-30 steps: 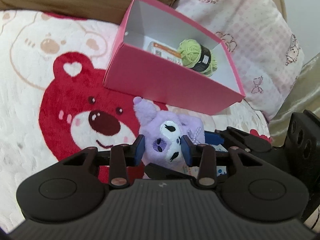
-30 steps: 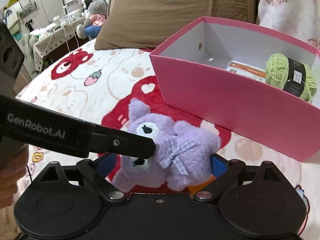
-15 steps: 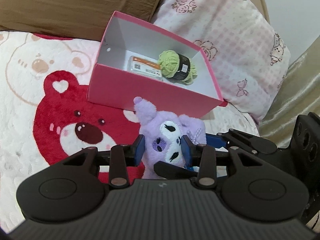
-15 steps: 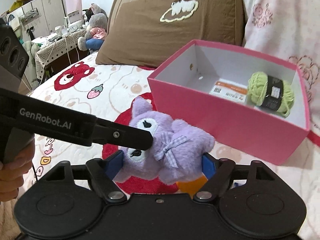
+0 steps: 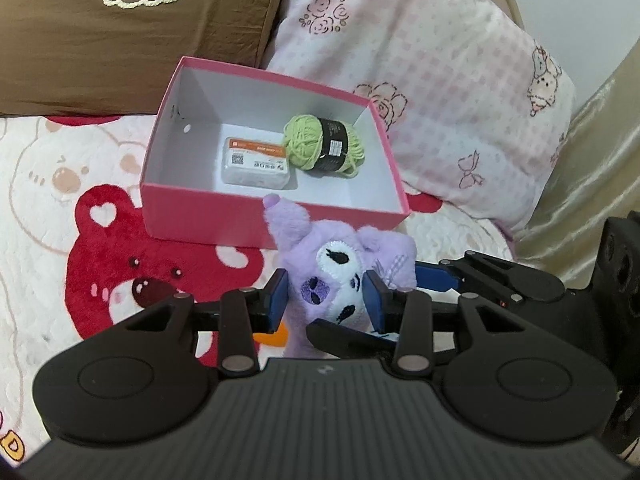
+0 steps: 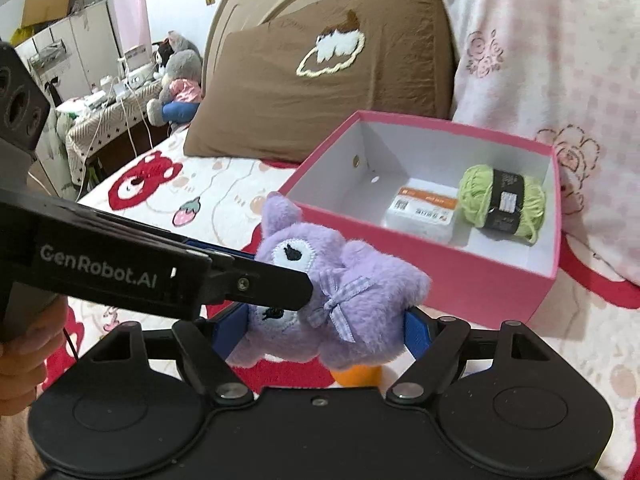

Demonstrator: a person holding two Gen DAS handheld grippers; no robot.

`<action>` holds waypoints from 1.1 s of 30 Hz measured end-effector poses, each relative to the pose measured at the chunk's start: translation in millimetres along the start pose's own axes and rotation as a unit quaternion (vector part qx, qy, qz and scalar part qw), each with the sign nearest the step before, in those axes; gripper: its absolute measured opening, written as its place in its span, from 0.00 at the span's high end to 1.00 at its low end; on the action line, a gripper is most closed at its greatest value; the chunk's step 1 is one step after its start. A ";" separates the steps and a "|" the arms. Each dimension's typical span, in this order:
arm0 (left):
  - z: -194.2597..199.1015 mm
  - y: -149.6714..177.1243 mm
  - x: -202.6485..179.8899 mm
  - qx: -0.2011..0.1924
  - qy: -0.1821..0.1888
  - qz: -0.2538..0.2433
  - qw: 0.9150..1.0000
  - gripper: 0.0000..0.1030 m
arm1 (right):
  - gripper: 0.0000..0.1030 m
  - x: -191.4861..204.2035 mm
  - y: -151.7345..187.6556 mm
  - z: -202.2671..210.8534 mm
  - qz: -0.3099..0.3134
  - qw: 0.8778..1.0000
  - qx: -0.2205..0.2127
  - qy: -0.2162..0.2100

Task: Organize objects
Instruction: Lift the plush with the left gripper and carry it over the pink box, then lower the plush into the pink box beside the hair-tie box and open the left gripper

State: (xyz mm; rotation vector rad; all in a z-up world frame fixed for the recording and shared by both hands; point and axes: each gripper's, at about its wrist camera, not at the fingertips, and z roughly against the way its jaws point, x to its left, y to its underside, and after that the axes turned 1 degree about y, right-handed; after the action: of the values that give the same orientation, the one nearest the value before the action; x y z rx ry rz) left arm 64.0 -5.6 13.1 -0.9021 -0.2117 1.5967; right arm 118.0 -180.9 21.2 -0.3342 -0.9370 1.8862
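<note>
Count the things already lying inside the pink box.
2. A white packet with an orange stripe lies on the floor of the pink box, and a ball of green yarn sits right beside it. The near wall may hide something small.

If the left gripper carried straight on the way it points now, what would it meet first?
The left gripper, jaws clamped on the purple plush toy, points at the pink box. The toy would probably meet the box's near wall or just clear its rim; height over the rim is unclear.
</note>
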 end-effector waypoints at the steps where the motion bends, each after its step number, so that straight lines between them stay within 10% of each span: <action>1: 0.2 -4.2 -2.3 0.000 -0.001 0.001 1.000 0.62 | 0.20 -1.5 -3.2 2.3 -0.001 1.000 0.001 -0.002; 18: -19.7 -83.0 -20.8 -0.011 -0.007 0.008 1.000 0.61 | 0.30 -48.5 -82.4 5.8 -0.001 1.000 0.010 0.000; 33: -95.2 -131.3 45.9 0.038 -0.112 0.037 0.992 0.60 | 0.44 -82.1 -117.0 -110.0 -0.044 0.994 0.066 -0.072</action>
State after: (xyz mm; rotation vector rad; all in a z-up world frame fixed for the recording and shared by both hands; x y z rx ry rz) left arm 227.1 36.6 7.1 -0.6779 -0.2759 1.7649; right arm 298.2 -172.3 20.0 -0.0770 -0.9026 1.8993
